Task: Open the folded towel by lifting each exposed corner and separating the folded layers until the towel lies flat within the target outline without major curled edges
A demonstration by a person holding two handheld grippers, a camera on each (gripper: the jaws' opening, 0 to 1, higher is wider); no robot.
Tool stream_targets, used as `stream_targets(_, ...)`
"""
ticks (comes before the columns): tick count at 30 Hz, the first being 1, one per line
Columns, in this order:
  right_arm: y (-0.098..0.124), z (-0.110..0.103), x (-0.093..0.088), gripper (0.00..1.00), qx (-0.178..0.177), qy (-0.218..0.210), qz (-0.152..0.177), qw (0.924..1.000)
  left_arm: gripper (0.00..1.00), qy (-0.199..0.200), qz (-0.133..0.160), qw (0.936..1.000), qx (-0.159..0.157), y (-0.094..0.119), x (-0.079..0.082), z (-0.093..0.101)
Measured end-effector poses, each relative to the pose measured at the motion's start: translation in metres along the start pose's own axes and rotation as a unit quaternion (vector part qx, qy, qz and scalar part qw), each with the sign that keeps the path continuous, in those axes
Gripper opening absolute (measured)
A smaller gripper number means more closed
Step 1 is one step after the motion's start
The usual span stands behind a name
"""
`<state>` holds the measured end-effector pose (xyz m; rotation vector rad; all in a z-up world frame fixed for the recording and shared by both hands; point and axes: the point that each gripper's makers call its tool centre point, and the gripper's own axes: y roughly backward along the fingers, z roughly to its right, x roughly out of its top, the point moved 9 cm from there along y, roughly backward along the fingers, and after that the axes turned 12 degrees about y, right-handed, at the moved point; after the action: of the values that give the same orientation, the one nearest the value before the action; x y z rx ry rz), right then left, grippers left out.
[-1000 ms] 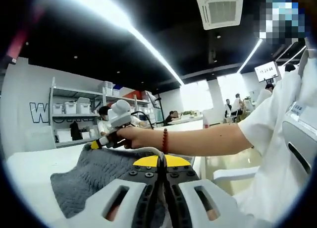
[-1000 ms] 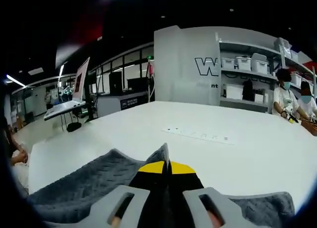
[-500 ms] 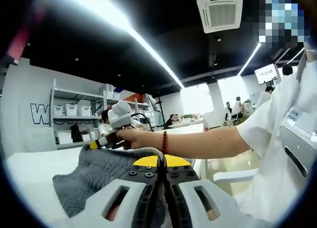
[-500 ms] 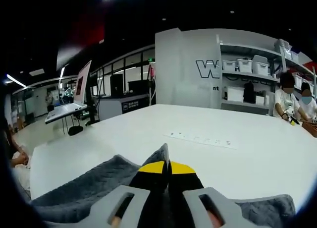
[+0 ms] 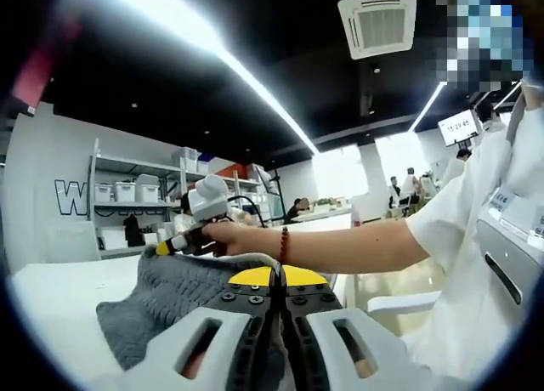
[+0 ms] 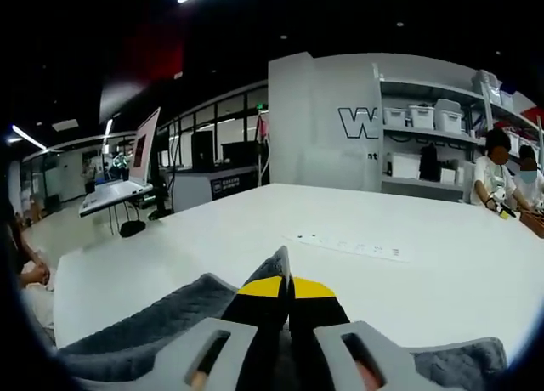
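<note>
We see both the left gripper [image 5: 278, 280] and right gripper [image 6: 286, 287] pinched closed on edges of the grey textured cloth towel [image 5: 174, 293], lifted off the broad white table [image 6: 357, 272]. Bare tabletop lies beyond.

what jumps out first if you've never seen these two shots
The grey towel, pinched between both shut grippers and lifted off the white table. In the left gripper view, the person's bare forearm reaches across, holding the right gripper at the towel's far corner, under a bright ceiling light strip.

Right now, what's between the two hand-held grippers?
In the left gripper view, the grey textured towel spans from the left hand-held gripper up to the right hand-held gripper; both are clamped on it, nothing else between.
</note>
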<state>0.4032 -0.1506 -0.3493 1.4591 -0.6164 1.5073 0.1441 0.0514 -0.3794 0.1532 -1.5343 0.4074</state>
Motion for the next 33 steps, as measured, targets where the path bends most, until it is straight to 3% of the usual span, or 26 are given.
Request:
stream_targets(13, -0.006, -0.003, 0.009, 0.00, 0.006, 0.001, 0.001, 1.0000, 0.00, -0.005, 0.001, 1.0000, 0.006, 0.007, 0.002, 0.000)
stream_targets(33, -0.003, -0.021, 0.030, 0.00, 0.016, 0.016, 0.013, 0.9997, 0.00, 0.017, 0.026, 0.9995, 0.000, 0.025, 0.009, -0.004)
